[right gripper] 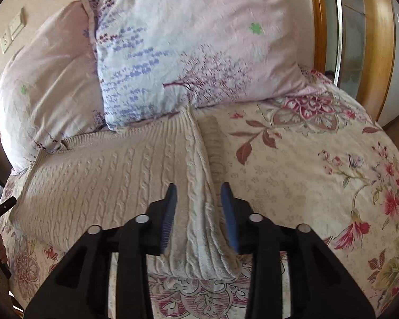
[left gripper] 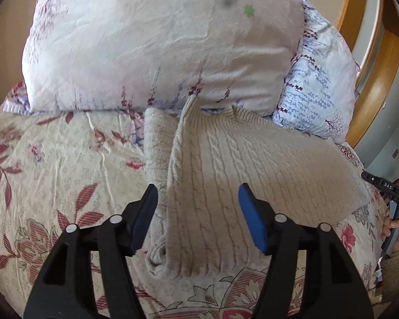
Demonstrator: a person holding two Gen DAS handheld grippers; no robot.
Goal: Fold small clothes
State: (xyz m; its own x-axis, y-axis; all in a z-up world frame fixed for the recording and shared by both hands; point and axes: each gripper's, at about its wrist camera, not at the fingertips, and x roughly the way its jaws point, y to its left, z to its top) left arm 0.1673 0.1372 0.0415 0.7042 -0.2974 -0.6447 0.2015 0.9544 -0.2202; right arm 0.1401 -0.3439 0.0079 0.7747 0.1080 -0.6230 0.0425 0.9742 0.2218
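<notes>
A beige cable-knit sweater [left gripper: 252, 164] lies on the floral bedspread, its collar against the pillows. It also shows in the right wrist view [right gripper: 106, 175]. In each view a raised fold of the knit runs up between the fingers. My left gripper [left gripper: 196, 194] is open, its blue pads either side of the sweater's left edge fold near the hem. My right gripper [right gripper: 198, 194] is partly open around the sweater's right edge fold [right gripper: 199, 212]; whether the pads touch the knit is unclear.
Two floral pillows [left gripper: 151, 42] [right gripper: 188, 53] lean at the head of the bed. A wooden frame [right gripper: 375, 53] stands at the right. The floral bedspread [right gripper: 319, 159] extends to both sides. The other gripper's black handle [left gripper: 385, 186] shows at the edge.
</notes>
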